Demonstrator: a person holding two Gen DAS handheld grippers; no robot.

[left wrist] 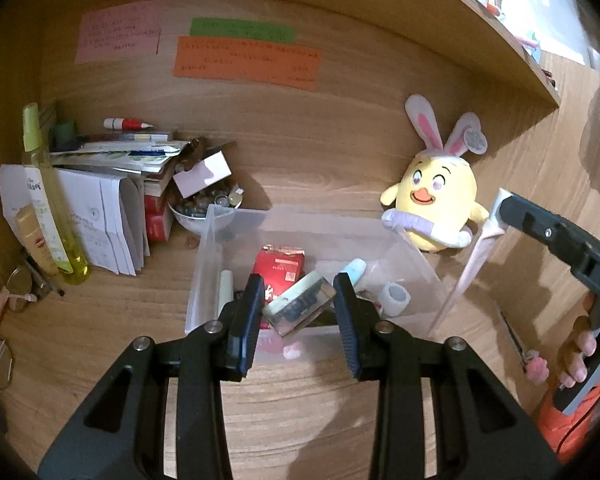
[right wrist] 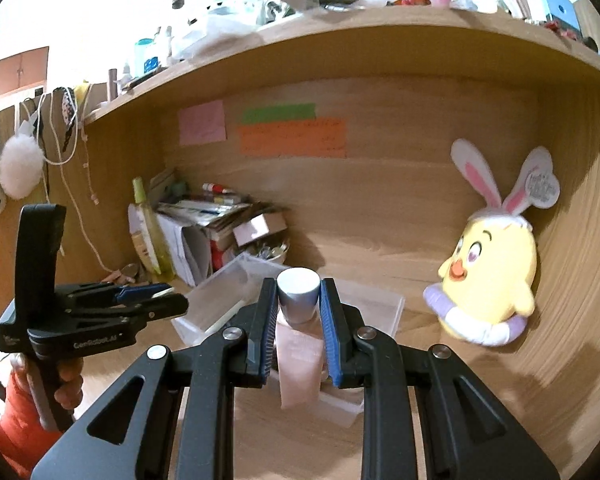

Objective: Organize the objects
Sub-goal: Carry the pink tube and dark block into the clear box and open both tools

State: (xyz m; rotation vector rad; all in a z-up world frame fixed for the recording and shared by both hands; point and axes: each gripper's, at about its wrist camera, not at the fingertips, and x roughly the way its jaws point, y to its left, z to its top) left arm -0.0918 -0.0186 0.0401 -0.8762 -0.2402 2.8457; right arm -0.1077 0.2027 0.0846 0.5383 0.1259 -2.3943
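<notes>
A clear plastic bin (left wrist: pixel 236 240) sits on the wooden desk and holds a red packet (left wrist: pixel 278 266), a roll of white tape (left wrist: pixel 395 298) and other small items. My left gripper (left wrist: pixel 298 308) is shut on a small flat tin (left wrist: pixel 300 306), tilted, above the bin's near side. My right gripper (right wrist: pixel 298 312) is shut on a pale pink tube with a grey cap (right wrist: pixel 298 294), held over the bin (right wrist: pixel 380 304). The right gripper also shows in the left wrist view (left wrist: pixel 548 232), and the left gripper in the right wrist view (right wrist: pixel 156 300).
A yellow chick plush with rabbit ears (left wrist: pixel 436 196) leans at the back right. A pile of papers and books (left wrist: pixel 112 184), a bowl of small items (left wrist: pixel 204 208), a tall yellow-green bottle (left wrist: pixel 48 200) and glasses (left wrist: pixel 16 292) crowd the left. A shelf (right wrist: pixel 340 20) overhangs.
</notes>
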